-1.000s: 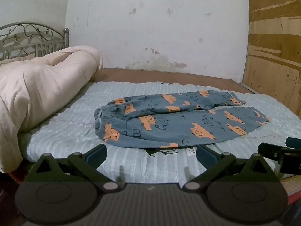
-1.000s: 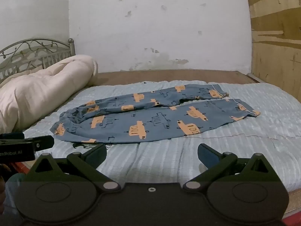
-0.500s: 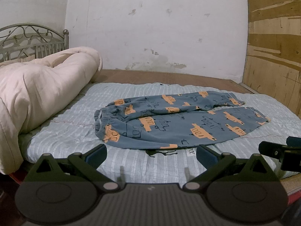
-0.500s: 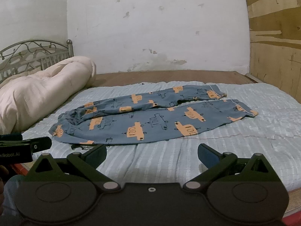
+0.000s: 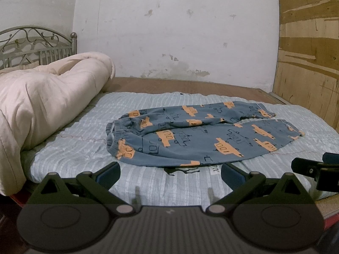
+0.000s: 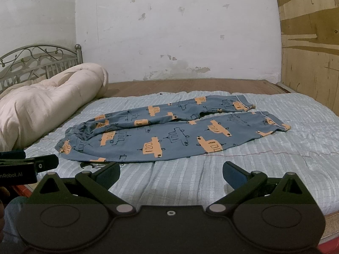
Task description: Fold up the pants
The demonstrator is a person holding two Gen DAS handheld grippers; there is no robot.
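Now | pants (image 5: 197, 139) lying flat on bed (image 6: 296, 148), waistband left | left gripper (image 5: 169, 174) and right gripper (image 6: 170, 172) hovering near, spread, seemingly clear of fabric

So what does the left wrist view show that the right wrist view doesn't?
Only the left wrist view shows the right tool entering at its right edge. Only the right wrist view shows the left tool at its left edge, with lettering on its body. Both share the pants lying flat and unfolded on the bed, the rolled quilt and the metal headboard. Neither tool touches the pants.
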